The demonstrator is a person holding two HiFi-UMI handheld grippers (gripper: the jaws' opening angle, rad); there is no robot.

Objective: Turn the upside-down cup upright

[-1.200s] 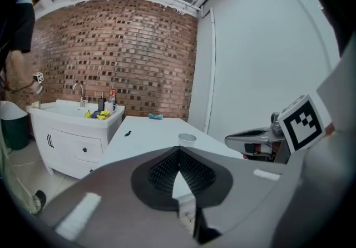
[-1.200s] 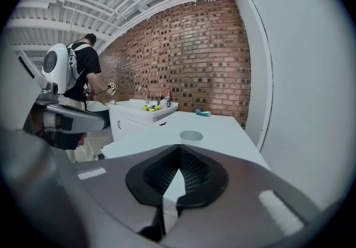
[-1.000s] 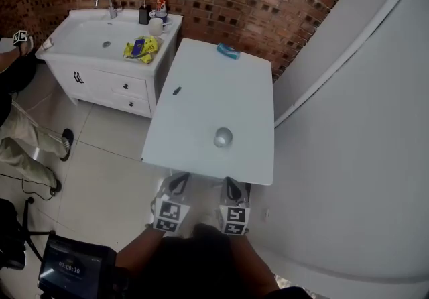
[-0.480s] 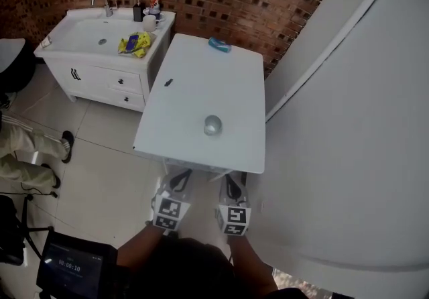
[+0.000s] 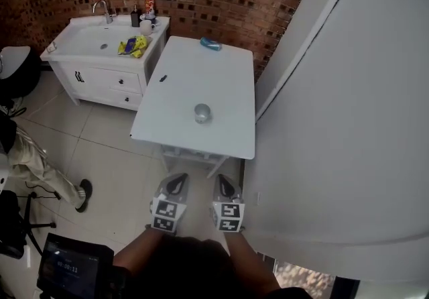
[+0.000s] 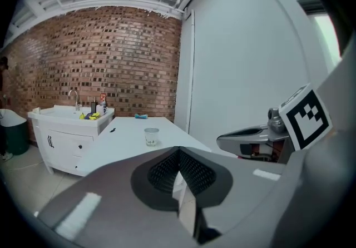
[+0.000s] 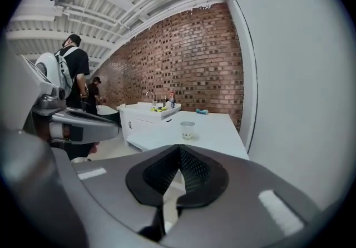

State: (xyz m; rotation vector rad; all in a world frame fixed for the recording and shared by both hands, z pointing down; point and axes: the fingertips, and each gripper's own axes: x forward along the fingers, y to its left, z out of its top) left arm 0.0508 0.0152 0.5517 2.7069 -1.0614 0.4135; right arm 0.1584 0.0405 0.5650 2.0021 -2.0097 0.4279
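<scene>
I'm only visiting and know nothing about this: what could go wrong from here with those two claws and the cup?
1. The left claw and right claw are both shut and empty; reaching the cup like that could tip it over.
2. The cup stands free on the smooth white table, so a nudge might slide it.
3. The white wall is close beside the right claw.

Cup on table (toward near edge); sink cabinet left.

Small translucent cup stands alone on the white table, wider end uppermost, slightly nearer the table's front edge.
</scene>
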